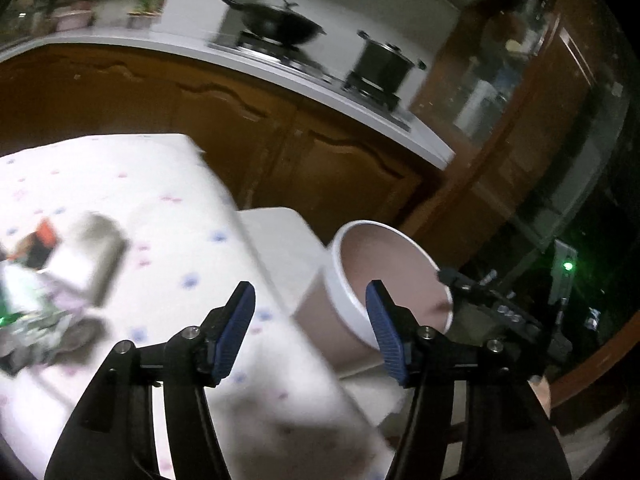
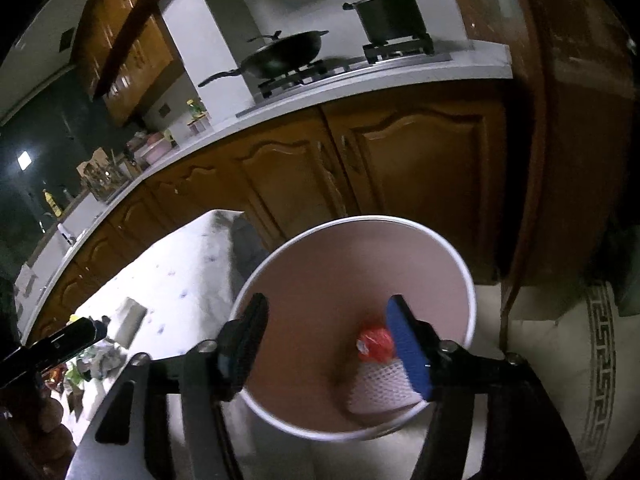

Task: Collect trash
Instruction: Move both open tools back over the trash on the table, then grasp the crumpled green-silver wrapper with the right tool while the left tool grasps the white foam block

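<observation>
I see one round pink bin with a white rim holding two scraps, one red wrapper and one white foam net, beneath my wide, empty right gripper; my left gripper gapes empty too.

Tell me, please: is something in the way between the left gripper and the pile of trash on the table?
Nothing visible blocks it. The left gripper is open with nothing between its fingers, and only bare tablecloth lies between it and the trash pile to its left. The bin stands off the other side.

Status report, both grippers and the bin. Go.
Left gripper open, empty. Right gripper open over bin. Red wrapper, white foam net inside. Nothing blocking.
</observation>
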`<state>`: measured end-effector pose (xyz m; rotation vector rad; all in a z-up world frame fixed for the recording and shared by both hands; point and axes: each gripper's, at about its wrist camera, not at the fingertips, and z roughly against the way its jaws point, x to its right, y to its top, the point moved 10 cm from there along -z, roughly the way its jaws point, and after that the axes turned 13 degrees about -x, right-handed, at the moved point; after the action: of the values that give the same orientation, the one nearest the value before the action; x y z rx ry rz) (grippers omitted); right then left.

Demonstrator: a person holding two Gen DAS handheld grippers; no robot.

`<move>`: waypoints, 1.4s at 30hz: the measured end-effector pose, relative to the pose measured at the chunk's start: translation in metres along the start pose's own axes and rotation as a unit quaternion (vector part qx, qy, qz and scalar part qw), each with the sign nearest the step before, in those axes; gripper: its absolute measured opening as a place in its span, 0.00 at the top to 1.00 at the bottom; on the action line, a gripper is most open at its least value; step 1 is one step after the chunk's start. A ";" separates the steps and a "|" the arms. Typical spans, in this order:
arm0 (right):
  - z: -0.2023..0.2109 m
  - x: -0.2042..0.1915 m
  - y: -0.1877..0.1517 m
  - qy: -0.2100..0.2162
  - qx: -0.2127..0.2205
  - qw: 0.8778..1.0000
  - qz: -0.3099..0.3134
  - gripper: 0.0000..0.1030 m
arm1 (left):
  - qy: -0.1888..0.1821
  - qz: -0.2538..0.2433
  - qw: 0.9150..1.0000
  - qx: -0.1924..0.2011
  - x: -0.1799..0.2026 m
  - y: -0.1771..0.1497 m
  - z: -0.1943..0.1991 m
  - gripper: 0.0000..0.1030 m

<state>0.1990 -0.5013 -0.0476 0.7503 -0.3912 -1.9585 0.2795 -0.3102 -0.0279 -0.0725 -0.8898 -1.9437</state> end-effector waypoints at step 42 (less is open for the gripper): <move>-0.014 -0.244 -0.084 0.159 -0.042 0.975 0.149 0.11 | 0.144 0.042 0.989 0.006 -0.162 -0.102 0.099 0.18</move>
<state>0.2351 -0.2471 -0.0224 0.8785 -0.2108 -1.5344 0.2560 -0.1013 -0.0760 0.1714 -0.6963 -1.8126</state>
